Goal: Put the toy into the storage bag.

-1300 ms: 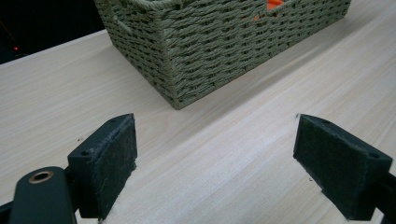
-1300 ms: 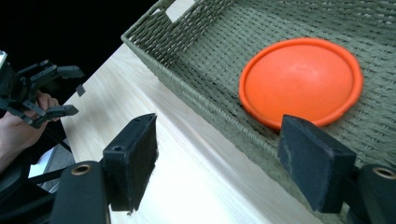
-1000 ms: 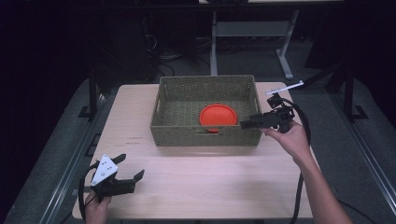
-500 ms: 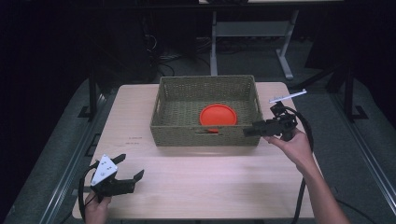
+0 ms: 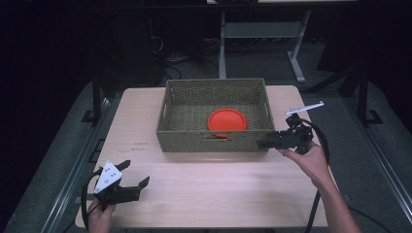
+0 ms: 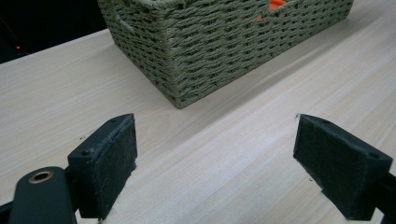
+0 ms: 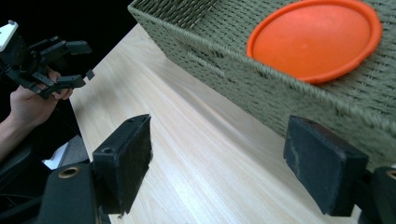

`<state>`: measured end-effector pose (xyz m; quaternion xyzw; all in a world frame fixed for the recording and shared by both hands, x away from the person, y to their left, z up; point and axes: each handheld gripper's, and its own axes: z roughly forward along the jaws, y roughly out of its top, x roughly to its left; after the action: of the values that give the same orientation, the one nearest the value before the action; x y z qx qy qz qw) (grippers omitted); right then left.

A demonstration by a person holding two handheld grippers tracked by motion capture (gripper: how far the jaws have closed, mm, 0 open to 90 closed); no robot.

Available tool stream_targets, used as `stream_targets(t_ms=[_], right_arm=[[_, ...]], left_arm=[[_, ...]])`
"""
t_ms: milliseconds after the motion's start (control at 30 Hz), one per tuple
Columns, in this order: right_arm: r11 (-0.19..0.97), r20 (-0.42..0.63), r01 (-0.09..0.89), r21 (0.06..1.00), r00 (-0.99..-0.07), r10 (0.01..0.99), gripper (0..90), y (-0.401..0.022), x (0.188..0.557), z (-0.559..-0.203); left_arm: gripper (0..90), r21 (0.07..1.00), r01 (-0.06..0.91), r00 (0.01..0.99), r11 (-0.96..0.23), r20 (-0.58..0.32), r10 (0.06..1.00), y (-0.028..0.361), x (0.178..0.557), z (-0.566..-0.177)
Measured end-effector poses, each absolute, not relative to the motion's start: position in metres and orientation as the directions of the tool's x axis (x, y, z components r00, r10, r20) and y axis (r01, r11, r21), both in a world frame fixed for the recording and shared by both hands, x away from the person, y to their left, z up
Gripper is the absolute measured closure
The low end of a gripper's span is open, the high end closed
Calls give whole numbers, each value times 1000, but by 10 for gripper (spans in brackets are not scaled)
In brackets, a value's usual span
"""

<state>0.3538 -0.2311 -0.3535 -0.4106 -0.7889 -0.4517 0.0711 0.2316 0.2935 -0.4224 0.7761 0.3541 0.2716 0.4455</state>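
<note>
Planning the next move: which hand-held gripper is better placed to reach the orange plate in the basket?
Probably the right hand-held gripper: open, beside the basket near the orange plate. The left hand-held gripper sits farther off.

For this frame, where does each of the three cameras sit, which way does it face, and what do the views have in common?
High view: above the person's side, looking forward and down on the table; both forearms, left gripper, right gripper.
Left gripper view: on the left gripper, low over the table, facing a basket corner; open jaws.
Right gripper view: on the right gripper, facing the basket's side and orange disc; open jaws, left hand beyond.
All three share basket and disc.
</note>
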Motion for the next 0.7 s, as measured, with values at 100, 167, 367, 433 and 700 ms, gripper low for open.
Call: stream_targets(t_ms=[100,167,367,433,700], right_arm=[[250,487,715,653,-649,585,225,-234,351,-358],[245,491,717,652,-646,585,225,-236,349,-361],[235,499,726,647,-636,589,225,-243,344,-369],[231,500,724,650,-636,587,225,-245,343,-371],[214,513,736,643,-621,593,225,-254,337,-380]], left_arm=[[129,883,308,602,-353,106,791,294,232,-422],[128,884,308,601,-353,106,792,293,231,-422],[129,884,306,601,-353,107,792,293,232,-423],[129,885,306,601,-351,107,792,293,232,-423],[129,882,306,604,-359,112,789,293,231,-423]])
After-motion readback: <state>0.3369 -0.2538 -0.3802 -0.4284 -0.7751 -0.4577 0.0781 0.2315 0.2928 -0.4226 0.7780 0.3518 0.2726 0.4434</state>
